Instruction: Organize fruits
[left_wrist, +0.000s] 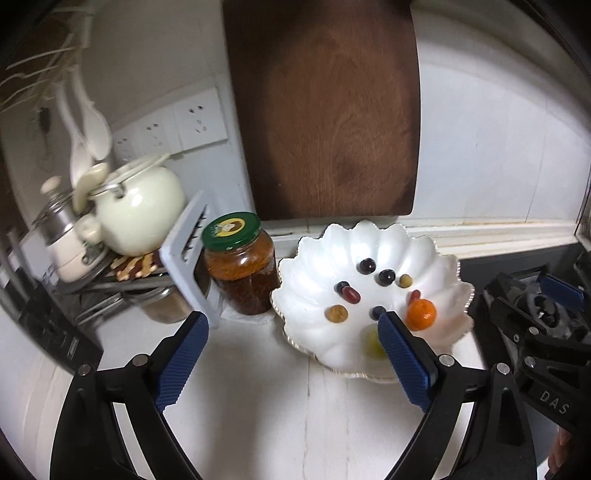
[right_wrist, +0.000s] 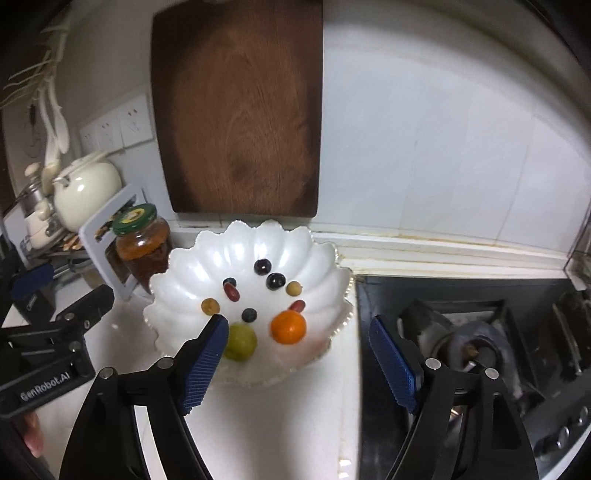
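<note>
We hold both grippers above the white worktop (left_wrist: 258, 387), short of the scalloped white bowl (right_wrist: 207, 258) that carries the fruits. Our left gripper (left_wrist: 291, 354) stands released, nothing between its ribbed blue pads; the bowl lies just ahead and to its right. Our right gripper (right_wrist: 299, 360) is likewise released and empty, the bowl ahead and to its left.

In the glossy, petal-edged bowl lie a smooth orange fruit (right_wrist: 288, 327), a round green fruit (right_wrist: 242, 341), dark round berries (right_wrist: 275, 281), oblong red fruits (right_wrist: 232, 292) and small yellowish-brown ones (right_wrist: 210, 306), all apart from the pads. Beside the bowl stands a glass jar (left_wrist: 242, 273) with a green metal lid. A dark wooden board (left_wrist: 325, 110) leans on the tiled wall.
</note>
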